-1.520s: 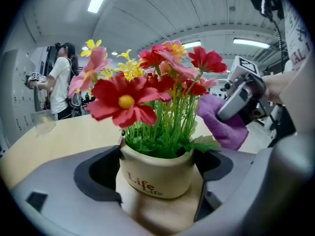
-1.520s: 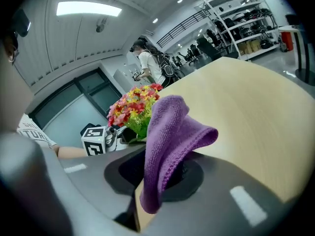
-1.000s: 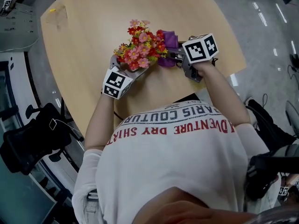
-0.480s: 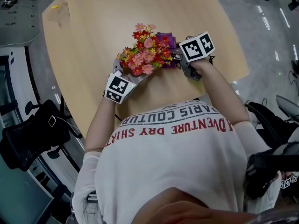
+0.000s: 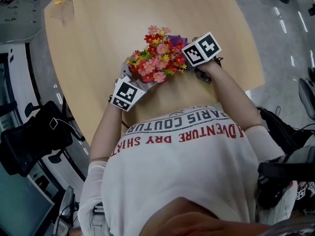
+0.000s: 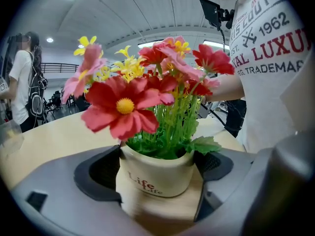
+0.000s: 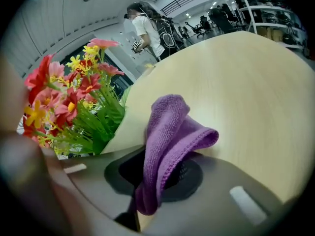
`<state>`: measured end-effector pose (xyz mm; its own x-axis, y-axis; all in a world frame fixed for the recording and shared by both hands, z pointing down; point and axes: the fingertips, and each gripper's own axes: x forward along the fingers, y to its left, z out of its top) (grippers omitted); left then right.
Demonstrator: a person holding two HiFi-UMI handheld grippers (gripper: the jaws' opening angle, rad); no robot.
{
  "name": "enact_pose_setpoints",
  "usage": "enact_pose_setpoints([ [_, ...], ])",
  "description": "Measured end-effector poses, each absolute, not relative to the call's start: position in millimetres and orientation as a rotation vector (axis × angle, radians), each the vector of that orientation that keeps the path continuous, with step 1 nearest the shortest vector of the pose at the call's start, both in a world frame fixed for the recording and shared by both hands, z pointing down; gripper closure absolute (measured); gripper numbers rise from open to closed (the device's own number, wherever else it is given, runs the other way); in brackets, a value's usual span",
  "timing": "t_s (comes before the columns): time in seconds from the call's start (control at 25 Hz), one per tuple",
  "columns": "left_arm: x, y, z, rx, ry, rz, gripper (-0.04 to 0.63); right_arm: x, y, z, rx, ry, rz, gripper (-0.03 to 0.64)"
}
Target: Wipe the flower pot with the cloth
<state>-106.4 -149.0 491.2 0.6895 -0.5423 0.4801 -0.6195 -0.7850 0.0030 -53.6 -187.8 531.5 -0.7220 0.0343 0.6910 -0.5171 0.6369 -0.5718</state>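
Right now my left gripper (image 6: 158,170) is clamped on the flower pot (image 6: 153,178). The cream pot, with "Life" printed on its wall, sits squarely between the two dark pads, one pressed to each side. Above the jaws the flowers (image 6: 123,107), red, pink and yellow on green stems, rise out of the pot and fill most of what lies ahead of this gripper. Beneath the pot I see the pale wooden table (image 5: 108,28). I cannot tell whether the pot's base rests on it or hangs just above it.

My right gripper (image 7: 160,177) is clenched on the purple cloth (image 7: 170,132). The cloth is pinched low down between the pads, and its free fold stands up and curls over ahead of the jaws. Just to the left of that fold is the pot's cream wall, with the flowers leaning out further left. The cloth lies right beside the wall, but I cannot say for sure that they touch.

In the head view my two grippers face each other across the pot, the left one on its left side and the right one on its right. A bit of the cloth shows behind the blossoms, next to the right gripper's marker cube.

Far ahead of the right gripper, past the table's edge, stands a person (image 7: 147,28) with a dark backpack. A black office chair (image 5: 29,141) is on the floor, well off to the left of my left gripper.
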Motion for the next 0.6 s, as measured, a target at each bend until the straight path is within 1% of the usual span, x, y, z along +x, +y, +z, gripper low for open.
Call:
enact_pose_setpoints([
  [0.28,-108,-161,507,2.687,-0.986,0.714,0.110,-48,-204,543,0.434,-2.217,1.112,0.572],
  [0.6,-125,-143,478,2.505,-1.233,0.589,0.109,-10,-199,504,0.697,-2.294,1.155,0.572],
])
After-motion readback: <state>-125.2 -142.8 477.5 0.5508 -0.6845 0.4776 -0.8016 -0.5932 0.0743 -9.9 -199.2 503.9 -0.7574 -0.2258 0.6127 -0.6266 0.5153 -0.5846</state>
